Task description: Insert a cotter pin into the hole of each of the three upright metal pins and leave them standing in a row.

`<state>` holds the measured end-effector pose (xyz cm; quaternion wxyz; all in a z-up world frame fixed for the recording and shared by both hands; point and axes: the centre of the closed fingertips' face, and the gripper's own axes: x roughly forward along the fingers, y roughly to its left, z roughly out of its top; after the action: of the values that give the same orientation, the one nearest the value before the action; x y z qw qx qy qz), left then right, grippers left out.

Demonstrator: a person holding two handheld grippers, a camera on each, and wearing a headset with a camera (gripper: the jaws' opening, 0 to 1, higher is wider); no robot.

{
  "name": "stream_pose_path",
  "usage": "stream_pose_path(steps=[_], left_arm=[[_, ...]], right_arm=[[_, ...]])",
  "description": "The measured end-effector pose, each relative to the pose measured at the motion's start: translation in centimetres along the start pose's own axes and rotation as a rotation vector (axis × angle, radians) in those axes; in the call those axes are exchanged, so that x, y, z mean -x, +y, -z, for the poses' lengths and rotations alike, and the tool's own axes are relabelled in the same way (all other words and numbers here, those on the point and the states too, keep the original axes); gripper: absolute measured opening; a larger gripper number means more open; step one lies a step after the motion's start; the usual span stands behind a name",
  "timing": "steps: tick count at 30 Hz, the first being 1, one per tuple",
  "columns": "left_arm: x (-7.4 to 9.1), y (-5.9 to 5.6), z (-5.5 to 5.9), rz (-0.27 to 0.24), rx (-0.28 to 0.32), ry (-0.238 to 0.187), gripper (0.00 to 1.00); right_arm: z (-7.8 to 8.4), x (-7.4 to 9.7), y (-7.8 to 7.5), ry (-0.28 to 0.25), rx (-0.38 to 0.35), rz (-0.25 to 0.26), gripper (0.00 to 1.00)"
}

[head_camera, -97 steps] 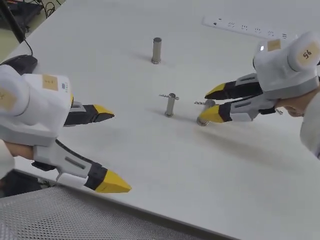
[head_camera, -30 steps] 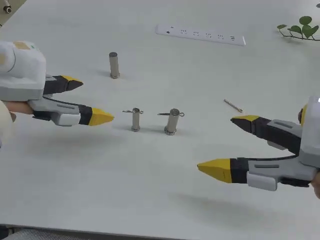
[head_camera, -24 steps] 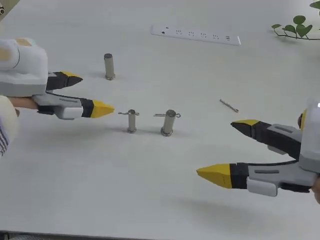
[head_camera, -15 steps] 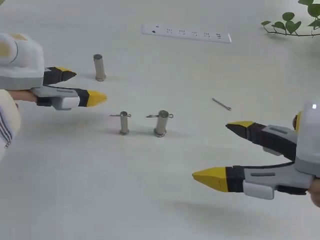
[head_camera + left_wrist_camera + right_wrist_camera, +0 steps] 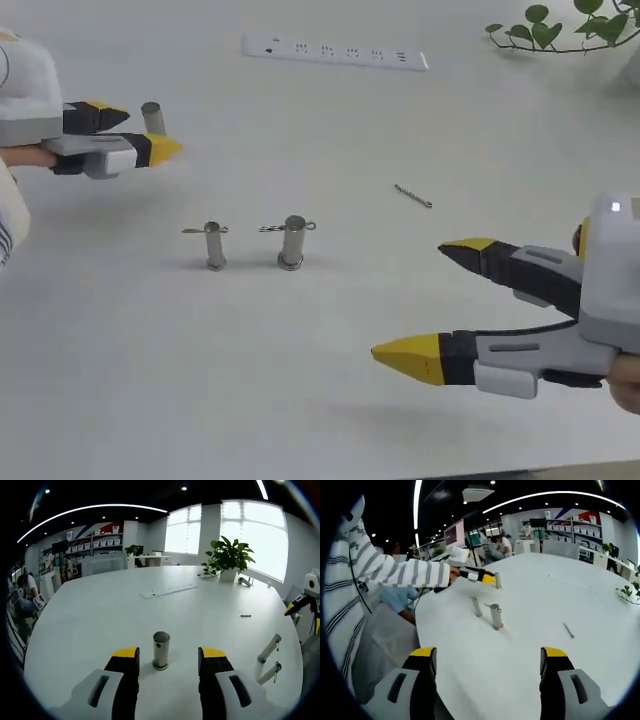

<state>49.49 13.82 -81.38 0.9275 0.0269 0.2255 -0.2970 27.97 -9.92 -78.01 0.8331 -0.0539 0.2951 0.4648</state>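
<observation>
A wide white surface (image 5: 300, 400) carries the work. The left gripper (image 5: 150, 133) hangs over its far left part, jaws parted and gripping nothing. The bare metal pin (image 5: 152, 117) stands upright between the two yellow tips, and the left gripper view shows a gap on either side of it. Nearer the middle, a slim metal pin (image 5: 214, 247) and a thicker metal pin (image 5: 292, 243) stand upright just beside each other, each with a cotter pin through its top. The bare one is well apart from that pair. A loose cotter pin (image 5: 412, 196) lies flat on the surface to the right of them. The right gripper (image 5: 407, 300) hovers over the near right part, jaws wide apart and empty, pointing towards the pair.

Near the far edge a white power strip (image 5: 335, 52) lies flat, and leafy stems (image 5: 538, 14) reach in at the far right corner. The left gripper view shows the room beyond. A potted plant (image 5: 227, 557) stands at the surface's end with bright windows (image 5: 240, 535) behind it. Shelves (image 5: 95, 545) line the back wall, and a curved strip light (image 5: 95, 509) crosses a dark ceiling. In the right gripper view a striped sleeve (image 5: 395, 575) leads to the left gripper, and people (image 5: 501, 545) sit further back, too small to make out.
</observation>
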Motion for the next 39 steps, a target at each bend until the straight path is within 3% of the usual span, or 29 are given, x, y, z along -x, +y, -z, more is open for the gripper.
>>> stream_pose_path(steps=[13, 20, 27, 33, 35, 39], left_arm=[[-2.1, 0.2, -0.4, -0.011, -0.026, 0.016, 0.19], [-2.3, 0.5, -0.6, -0.026, -0.040, 0.024, 0.13], [-2.0, 0.5, -0.4, -0.015, -0.066, 0.051, 0.12], [-2.1, 0.6, -0.4, -0.017, -0.055, 0.050, 0.12], [-2.1, 0.6, -0.4, -0.010, -0.027, 0.046, 0.12], [-2.1, 0.6, -0.4, -0.009, -0.043, 0.047, 0.11]], right_arm=[[1.1, 1.3, -0.5, 0.018, -0.024, 0.023, 0.86], [1.3, 1.5, -0.7, 0.020, -0.029, 0.032, 0.85], [1.1, 1.3, -0.7, 0.015, -0.028, 0.031, 0.84], [1.0, 1.2, -0.7, 0.012, -0.029, 0.032, 0.84], [1.1, 1.2, -0.7, 0.012, -0.029, 0.033, 0.84], [1.2, 1.2, -0.8, 0.013, -0.032, 0.032, 0.83]])
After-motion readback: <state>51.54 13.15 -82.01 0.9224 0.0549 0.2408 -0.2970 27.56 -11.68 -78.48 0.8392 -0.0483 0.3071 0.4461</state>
